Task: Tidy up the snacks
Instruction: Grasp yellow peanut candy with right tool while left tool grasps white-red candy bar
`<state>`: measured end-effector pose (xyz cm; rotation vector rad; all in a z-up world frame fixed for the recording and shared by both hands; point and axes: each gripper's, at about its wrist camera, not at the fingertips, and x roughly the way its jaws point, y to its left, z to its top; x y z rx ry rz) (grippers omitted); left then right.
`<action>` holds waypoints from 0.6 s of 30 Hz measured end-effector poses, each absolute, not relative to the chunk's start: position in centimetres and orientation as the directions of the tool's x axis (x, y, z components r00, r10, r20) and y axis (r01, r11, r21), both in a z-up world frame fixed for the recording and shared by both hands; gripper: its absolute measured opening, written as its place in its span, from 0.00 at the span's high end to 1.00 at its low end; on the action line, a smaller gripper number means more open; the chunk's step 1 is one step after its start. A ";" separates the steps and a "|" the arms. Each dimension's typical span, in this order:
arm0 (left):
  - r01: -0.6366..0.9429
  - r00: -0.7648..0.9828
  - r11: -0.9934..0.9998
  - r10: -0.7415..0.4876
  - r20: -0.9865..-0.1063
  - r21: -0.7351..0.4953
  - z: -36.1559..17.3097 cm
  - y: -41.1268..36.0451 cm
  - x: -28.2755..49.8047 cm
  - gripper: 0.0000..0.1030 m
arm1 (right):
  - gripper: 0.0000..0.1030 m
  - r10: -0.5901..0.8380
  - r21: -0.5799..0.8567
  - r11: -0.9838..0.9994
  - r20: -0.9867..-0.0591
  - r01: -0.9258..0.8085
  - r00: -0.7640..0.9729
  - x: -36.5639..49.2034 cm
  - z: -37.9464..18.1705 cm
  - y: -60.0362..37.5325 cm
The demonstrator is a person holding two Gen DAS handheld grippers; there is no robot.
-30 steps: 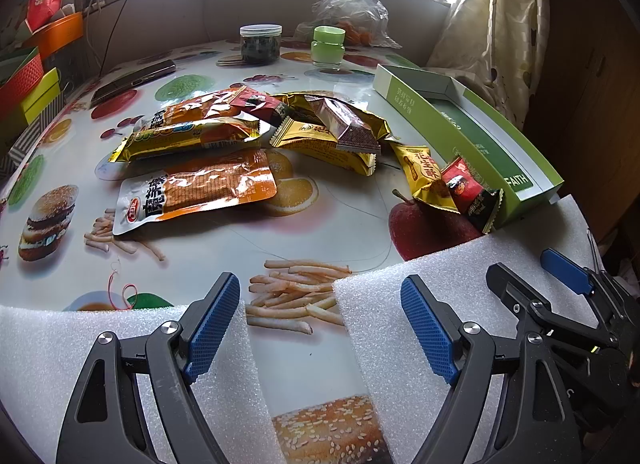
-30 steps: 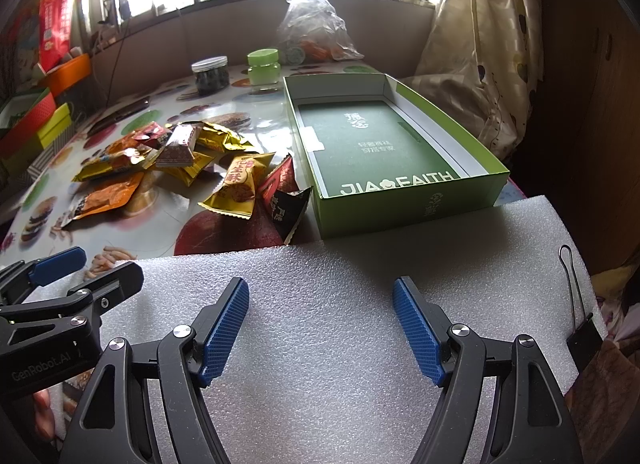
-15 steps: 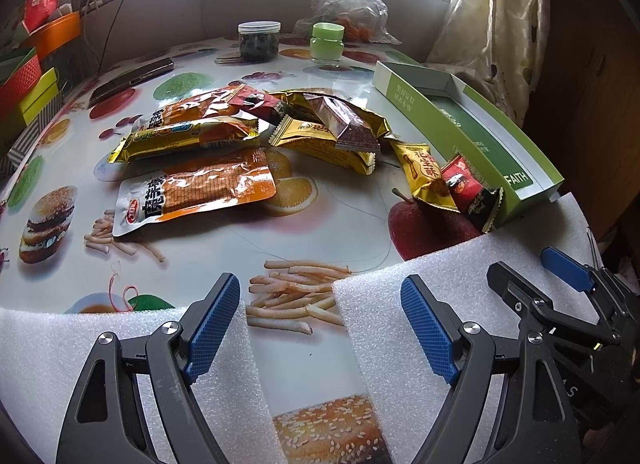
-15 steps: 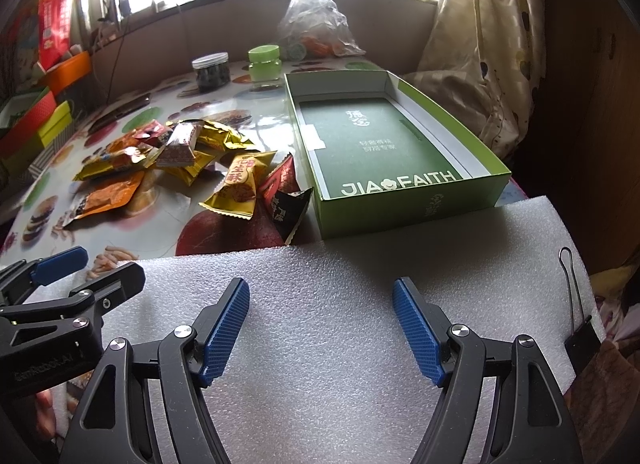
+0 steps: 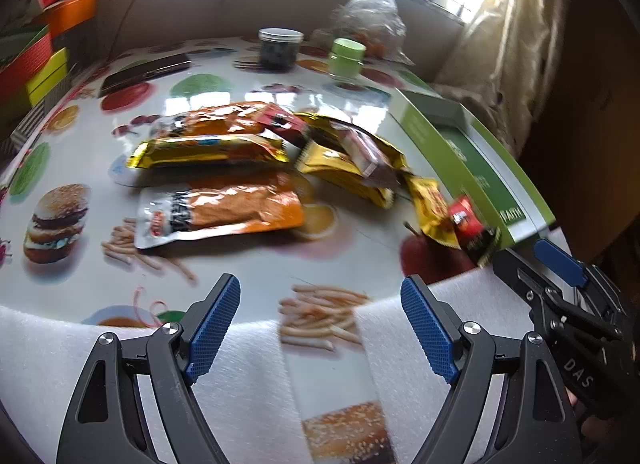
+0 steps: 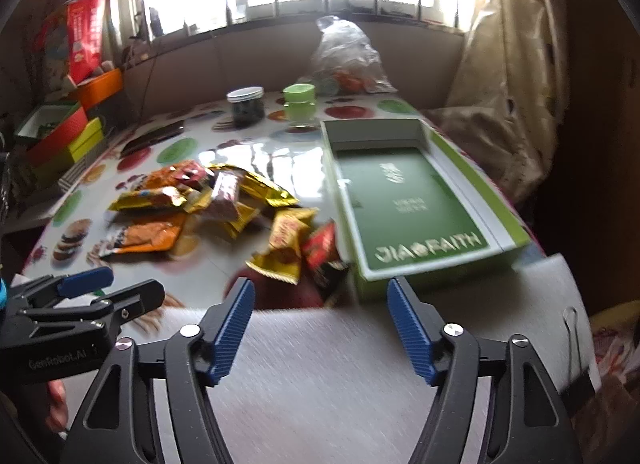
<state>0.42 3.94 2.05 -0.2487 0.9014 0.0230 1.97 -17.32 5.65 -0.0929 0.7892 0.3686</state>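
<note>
A pile of snack packets lies on the fruit-print table: an orange packet (image 5: 224, 208) nearest, a gold one (image 5: 212, 150) behind it, yellow ones (image 5: 348, 168) and a small red packet (image 5: 468, 224) by the box. An open green box (image 6: 408, 204) sits to the right, with nothing in it. My left gripper (image 5: 320, 328) is open and empty above the near table edge, short of the orange packet. My right gripper (image 6: 320, 328) is open and empty, just before the red packet (image 6: 324, 248) and the box's near corner.
White foam sheets (image 6: 340, 376) cover the near table edge. A dark jar (image 5: 278, 48), a green jar (image 5: 346, 58) and a plastic bag (image 6: 344, 60) stand at the back. Coloured boxes (image 6: 68, 132) are stacked at the left. A curtain (image 6: 508, 76) hangs right.
Both grippers have lifted and moved forward toward the snacks and the box, both views now blurred by motion. Both stay open. The snacks have not moved.
</note>
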 end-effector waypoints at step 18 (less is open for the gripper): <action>-0.174 0.635 0.954 -0.082 -0.768 -0.246 3.2 7.2 2.3 0.19 | 0.69 0.324 0.066 0.895 -0.777 -0.442 0.540 7.7 3.1 -12.4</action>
